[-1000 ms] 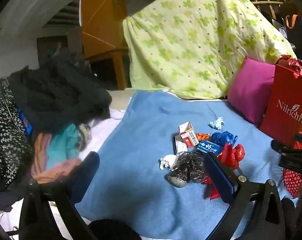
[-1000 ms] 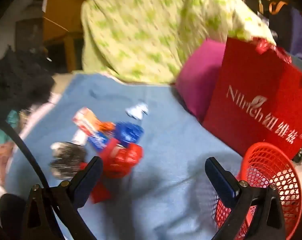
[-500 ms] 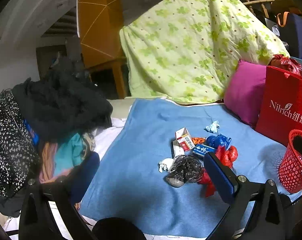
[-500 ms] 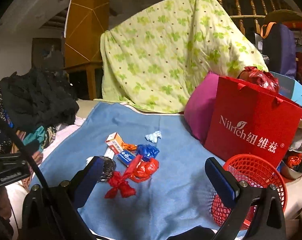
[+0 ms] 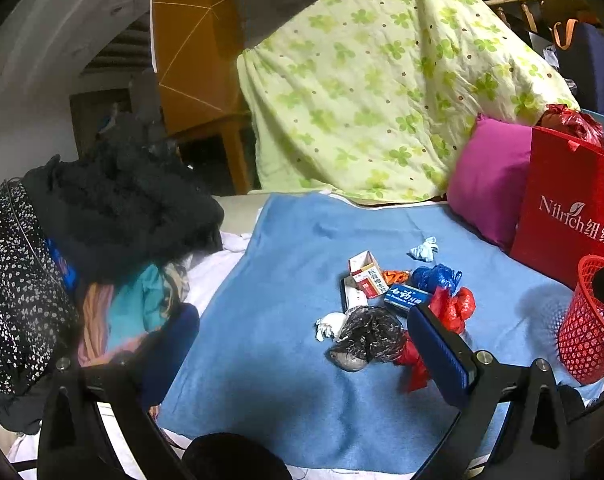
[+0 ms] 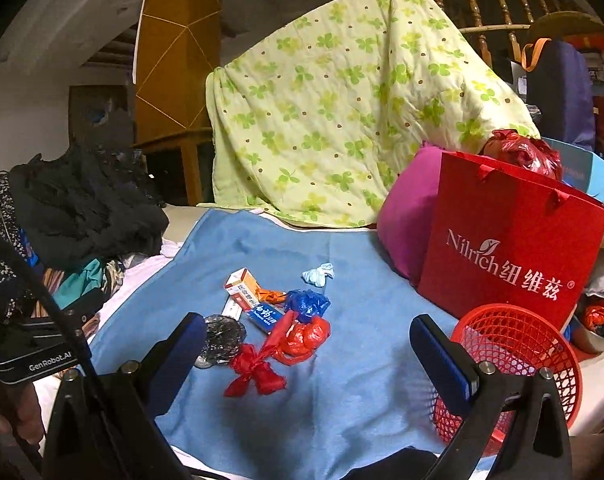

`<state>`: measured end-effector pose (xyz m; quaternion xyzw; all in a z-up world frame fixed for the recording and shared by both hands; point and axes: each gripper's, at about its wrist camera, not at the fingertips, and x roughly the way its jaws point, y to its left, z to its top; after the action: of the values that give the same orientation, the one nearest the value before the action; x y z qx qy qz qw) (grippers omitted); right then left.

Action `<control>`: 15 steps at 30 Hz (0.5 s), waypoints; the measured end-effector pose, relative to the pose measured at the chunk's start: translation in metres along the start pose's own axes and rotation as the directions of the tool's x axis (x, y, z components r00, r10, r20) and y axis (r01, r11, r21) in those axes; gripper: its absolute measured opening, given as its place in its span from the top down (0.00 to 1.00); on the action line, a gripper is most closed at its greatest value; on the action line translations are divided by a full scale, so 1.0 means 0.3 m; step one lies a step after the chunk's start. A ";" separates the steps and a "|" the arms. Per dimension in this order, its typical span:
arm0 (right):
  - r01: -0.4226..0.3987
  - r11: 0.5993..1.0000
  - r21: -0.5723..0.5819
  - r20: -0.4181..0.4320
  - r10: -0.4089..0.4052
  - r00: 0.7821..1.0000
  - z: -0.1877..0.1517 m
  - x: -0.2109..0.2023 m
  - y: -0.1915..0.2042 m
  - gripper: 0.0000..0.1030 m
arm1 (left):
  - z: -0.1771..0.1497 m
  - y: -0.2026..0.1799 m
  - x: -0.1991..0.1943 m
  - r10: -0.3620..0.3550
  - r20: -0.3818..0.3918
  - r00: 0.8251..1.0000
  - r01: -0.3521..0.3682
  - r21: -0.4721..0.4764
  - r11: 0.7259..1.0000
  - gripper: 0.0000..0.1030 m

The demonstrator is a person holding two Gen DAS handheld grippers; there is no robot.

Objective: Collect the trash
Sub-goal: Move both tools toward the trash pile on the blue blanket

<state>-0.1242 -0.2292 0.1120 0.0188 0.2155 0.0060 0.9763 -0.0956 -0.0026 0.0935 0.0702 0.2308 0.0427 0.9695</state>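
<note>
Trash lies in a heap on the blue blanket (image 5: 262, 344) (image 6: 342, 400): a red plastic bag (image 6: 302, 338) (image 5: 454, 308), a red ribbon bow (image 6: 254, 372), a blue plastic bag (image 6: 306, 304) (image 5: 436, 278), a dark crinkled bag (image 5: 370, 338) (image 6: 222, 338), a red-and-white carton (image 5: 366, 272) (image 6: 242, 284), a blue box (image 5: 406, 298) (image 6: 264, 314) and crumpled tissues (image 5: 424, 249) (image 6: 318, 274). A red mesh basket (image 6: 518, 360) (image 5: 590, 320) stands at the right. My left gripper (image 5: 302, 350) and right gripper (image 6: 308, 354) are both open and empty, held back from the heap.
A red paper gift bag (image 6: 510, 252) and a magenta pillow (image 5: 490, 176) stand behind the basket. A green clover quilt (image 5: 382, 92) drapes over the back. Piled dark clothes (image 5: 114, 208) fill the left side.
Both grippers have pulled back and up from the heap, so the view widened. The red basket now stands on the blanket's right edge. The trash has not moved.
</note>
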 end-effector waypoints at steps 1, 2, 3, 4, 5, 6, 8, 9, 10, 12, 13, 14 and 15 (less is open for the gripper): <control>-0.002 1.000 0.001 -0.002 0.002 1.000 0.001 0.002 0.000 0.00 | 0.000 0.001 0.003 0.000 -0.002 1.000 0.000 0.000 1.000 0.00; -0.005 1.000 0.002 -0.004 0.005 1.000 0.001 0.003 0.003 0.00 | 0.000 0.003 0.006 0.000 -0.004 1.000 0.000 -0.001 1.000 0.00; -0.004 1.000 0.003 -0.005 0.004 1.000 -0.003 0.006 0.011 0.00 | 0.000 0.005 0.008 0.000 -0.006 1.000 0.000 -0.002 1.000 0.00; -0.008 1.000 0.006 -0.009 0.008 1.000 -0.003 0.008 0.011 0.00 | -0.001 0.005 0.009 0.002 -0.007 1.000 -0.002 -0.001 1.000 0.00; -0.010 1.000 0.009 -0.012 0.010 1.000 -0.004 0.012 0.015 0.00 | -0.001 0.005 0.011 0.003 -0.009 1.000 -0.003 0.000 1.000 0.00; -0.013 1.000 0.012 -0.016 0.014 1.000 -0.005 0.014 0.018 0.00 | -0.001 0.006 0.013 0.004 -0.010 1.000 -0.004 0.000 1.000 0.00; -0.021 1.000 0.018 -0.022 0.021 1.000 -0.006 0.020 0.023 0.00 | -0.002 0.008 0.016 0.005 -0.012 1.000 -0.005 -0.001 1.000 0.00; -0.031 0.999 0.021 -0.023 0.031 0.999 -0.007 0.021 0.024 0.00 | -0.003 0.010 0.017 0.006 -0.012 1.000 -0.006 -0.001 1.000 0.00; -0.037 0.999 0.026 -0.026 0.038 0.999 -0.007 0.024 0.023 0.00 | -0.005 0.012 0.018 0.006 -0.012 1.000 -0.006 -0.001 1.000 0.00; -0.049 0.998 0.036 -0.033 0.050 0.998 -0.007 0.029 0.022 0.00 | -0.006 0.012 0.019 0.006 -0.013 1.000 -0.006 0.000 1.000 0.00; -0.050 0.998 0.041 -0.035 0.051 0.998 -0.007 0.032 0.021 0.00 | -0.007 0.011 0.019 0.006 -0.013 1.000 -0.006 0.001 1.000 0.00; -0.050 0.998 0.045 -0.037 0.052 0.998 -0.007 0.035 0.020 0.00 | -0.007 0.012 0.019 0.006 -0.012 1.000 -0.006 0.000 1.000 0.00; -0.051 0.998 0.048 -0.040 0.053 0.998 -0.008 0.038 0.020 0.00 | -0.008 0.012 0.019 0.005 -0.013 1.000 -0.005 0.000 1.000 0.00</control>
<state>-0.1149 -0.2230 0.1054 0.0470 0.2349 0.0270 0.9705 -0.0918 0.0019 0.0895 0.0703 0.2372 0.0457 0.9678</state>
